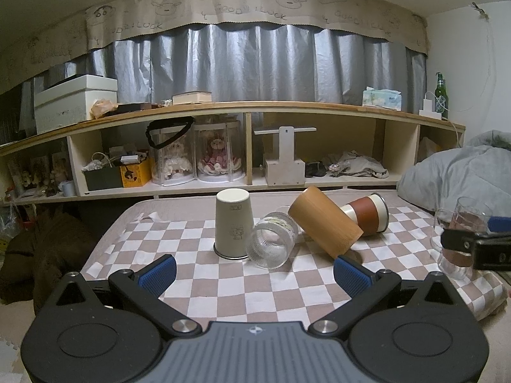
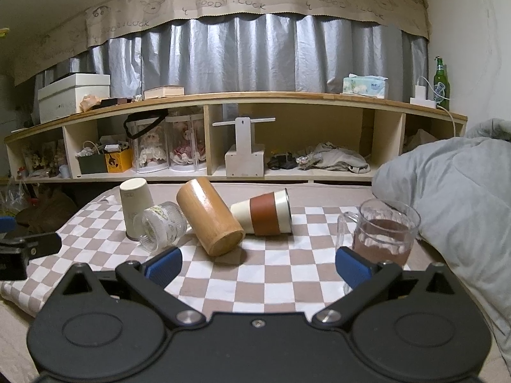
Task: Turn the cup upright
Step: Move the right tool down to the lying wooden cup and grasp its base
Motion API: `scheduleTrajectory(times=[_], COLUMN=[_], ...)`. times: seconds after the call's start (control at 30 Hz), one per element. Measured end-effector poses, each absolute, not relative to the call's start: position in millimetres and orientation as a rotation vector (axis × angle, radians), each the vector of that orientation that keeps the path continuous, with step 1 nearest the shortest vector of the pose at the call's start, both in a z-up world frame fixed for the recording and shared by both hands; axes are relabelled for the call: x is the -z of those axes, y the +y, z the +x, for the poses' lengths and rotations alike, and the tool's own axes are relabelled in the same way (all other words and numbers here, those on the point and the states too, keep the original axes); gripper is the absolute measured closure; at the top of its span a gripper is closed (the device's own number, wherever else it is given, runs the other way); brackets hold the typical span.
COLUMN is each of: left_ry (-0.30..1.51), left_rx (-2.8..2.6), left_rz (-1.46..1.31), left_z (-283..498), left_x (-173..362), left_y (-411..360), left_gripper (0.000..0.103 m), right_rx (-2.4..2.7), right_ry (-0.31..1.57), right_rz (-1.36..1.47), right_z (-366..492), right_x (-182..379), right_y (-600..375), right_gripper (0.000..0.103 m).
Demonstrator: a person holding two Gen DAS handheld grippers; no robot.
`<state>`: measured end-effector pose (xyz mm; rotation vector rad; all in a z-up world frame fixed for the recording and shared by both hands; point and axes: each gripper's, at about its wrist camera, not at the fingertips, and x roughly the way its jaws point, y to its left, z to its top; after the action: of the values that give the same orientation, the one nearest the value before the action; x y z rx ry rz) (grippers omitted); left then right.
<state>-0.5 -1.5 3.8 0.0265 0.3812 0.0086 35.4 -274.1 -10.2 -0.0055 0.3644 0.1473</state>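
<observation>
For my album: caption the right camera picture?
Open right gripper faces a tipped wooden cup and upright clear glass mug.

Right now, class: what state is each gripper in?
Left gripper: open, holding nothing.
Right gripper: open, holding nothing.

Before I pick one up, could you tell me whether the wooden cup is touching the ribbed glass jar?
Cannot tell: in both views the wooden cup overlaps the ribbed glass jar.

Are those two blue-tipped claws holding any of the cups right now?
No. The left gripper and right gripper are both open with only checkered cloth between their fingers; the glass mug stands unheld.
</observation>
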Motion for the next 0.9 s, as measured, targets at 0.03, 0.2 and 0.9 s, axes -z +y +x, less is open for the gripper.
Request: scheduleTrajectory(times=[0.03,0.2,0.9], left_ry=[0.382,0.388,0.464], left_rx=[-0.009,-0.009,0.031], left_rz=[0.024,0.006,-0.09], left_z=[0,3,25], left_x=[-4,-2,22], left_y=[-1,5,22], left_gripper=[0.0,0.0,0.0], right_rx=[-0.149,-0.209,-0.386], right_ry=[0.361,0.349,0.573], right_rz=[-0.007,-0.056,-0.5], right_z=[38,63,227], right_x=[10,9,62], right_y=[-273,-260,-169], right_gripper=[0.0,0.0,0.011])
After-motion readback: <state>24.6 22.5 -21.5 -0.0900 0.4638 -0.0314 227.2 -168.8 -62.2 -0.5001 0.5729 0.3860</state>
